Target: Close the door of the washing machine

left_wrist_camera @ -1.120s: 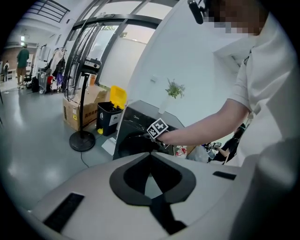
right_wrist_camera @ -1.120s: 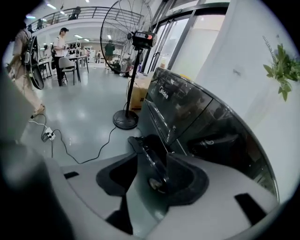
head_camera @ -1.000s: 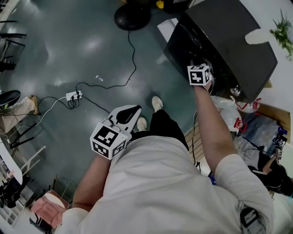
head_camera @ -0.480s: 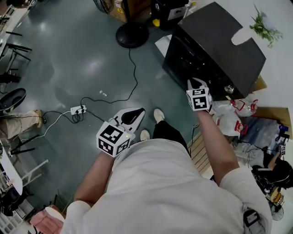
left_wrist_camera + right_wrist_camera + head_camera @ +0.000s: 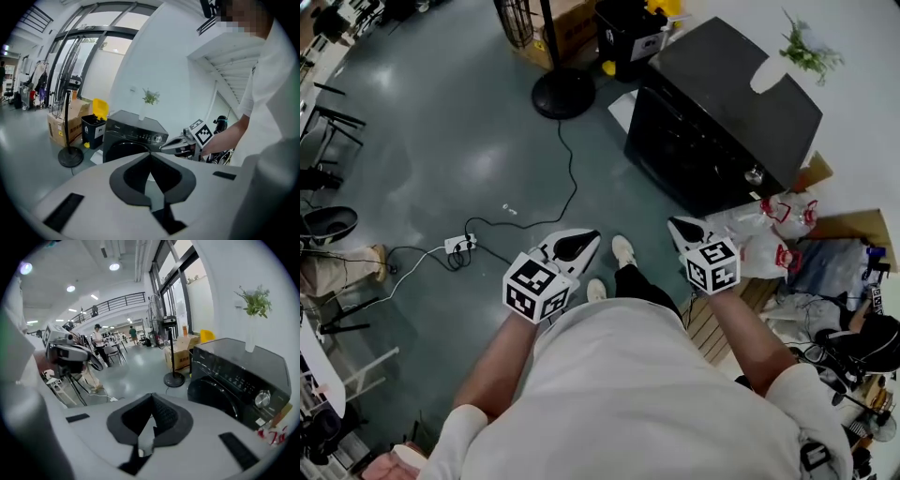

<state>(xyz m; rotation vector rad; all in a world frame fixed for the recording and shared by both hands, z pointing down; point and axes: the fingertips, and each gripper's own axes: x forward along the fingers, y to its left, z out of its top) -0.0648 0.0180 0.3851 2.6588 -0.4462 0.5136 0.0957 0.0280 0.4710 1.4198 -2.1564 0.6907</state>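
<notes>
The black front-loading washing machine [image 5: 712, 112] stands at the upper right of the head view, and its round door [image 5: 680, 150] lies flush with the front. My right gripper [image 5: 678, 226] hangs in the air a short way from the machine's front, pointing toward it. Its jaws have just been closing and are now shut, with nothing between them. In the right gripper view the door [image 5: 213, 397] shows dark and closed beyond the right gripper [image 5: 152, 397]. My left gripper [image 5: 586, 239] is shut and empty over the floor. The left gripper [image 5: 151, 154] faces the machine [image 5: 133, 136].
A fan stand's round base [image 5: 562, 92] and a black bin [image 5: 628, 33] sit left of the machine. A cable runs to a power strip [image 5: 455, 246] on the floor. Plastic bags [image 5: 769, 230] lie by the machine's right side. A small plant [image 5: 806, 54] stands on top.
My right gripper has drawn back from the machine's front toward my body and upward, and its jaws have closed. The left gripper has risen slightly.
</notes>
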